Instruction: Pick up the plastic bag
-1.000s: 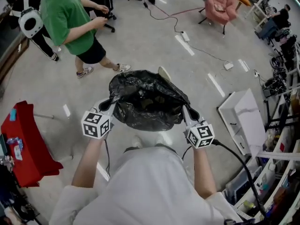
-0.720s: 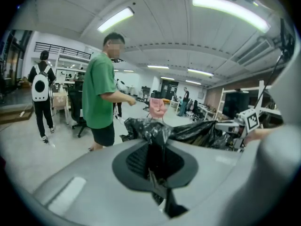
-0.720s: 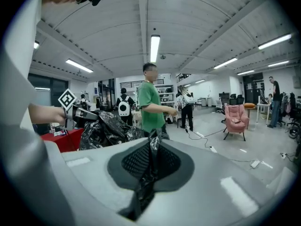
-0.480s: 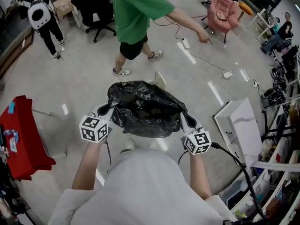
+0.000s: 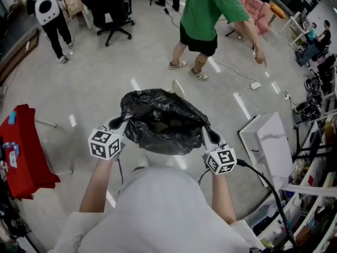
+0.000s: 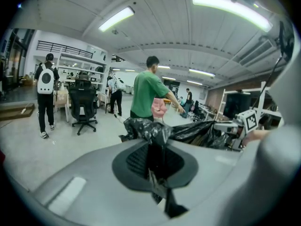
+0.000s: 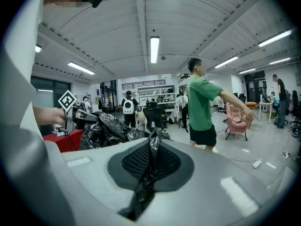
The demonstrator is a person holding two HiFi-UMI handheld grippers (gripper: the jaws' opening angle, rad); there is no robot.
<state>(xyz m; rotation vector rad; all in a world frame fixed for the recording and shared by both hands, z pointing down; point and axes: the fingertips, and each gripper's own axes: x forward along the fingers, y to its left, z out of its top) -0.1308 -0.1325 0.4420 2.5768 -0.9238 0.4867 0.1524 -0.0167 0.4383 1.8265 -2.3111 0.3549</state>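
A black plastic bag (image 5: pixel 162 120) hangs stretched between my two grippers in the head view, held off the floor in front of me. My left gripper (image 5: pixel 122 123) is shut on the bag's left rim, and a strip of black film (image 6: pixel 157 173) runs down between its closed jaws. My right gripper (image 5: pixel 204 130) is shut on the bag's right rim, with a strip of film (image 7: pixel 148 173) pinched between its jaws. In the right gripper view the crumpled bag (image 7: pixel 106 131) bulges to the left, with the other gripper's marker cube (image 7: pixel 67 100) beyond it.
A person in a green shirt (image 5: pixel 208 20) walks across the floor just beyond the bag. A red-covered table (image 5: pixel 23 152) stands at the left, a white panel (image 5: pixel 268 141) and shelving at the right. An office chair (image 5: pixel 108 9) and a pink armchair (image 5: pixel 258 15) stand farther back. Cables cross the floor.
The person in green has walked from far left across to the upper right. The bag and both grippers have stayed nearly in place, still gripped.
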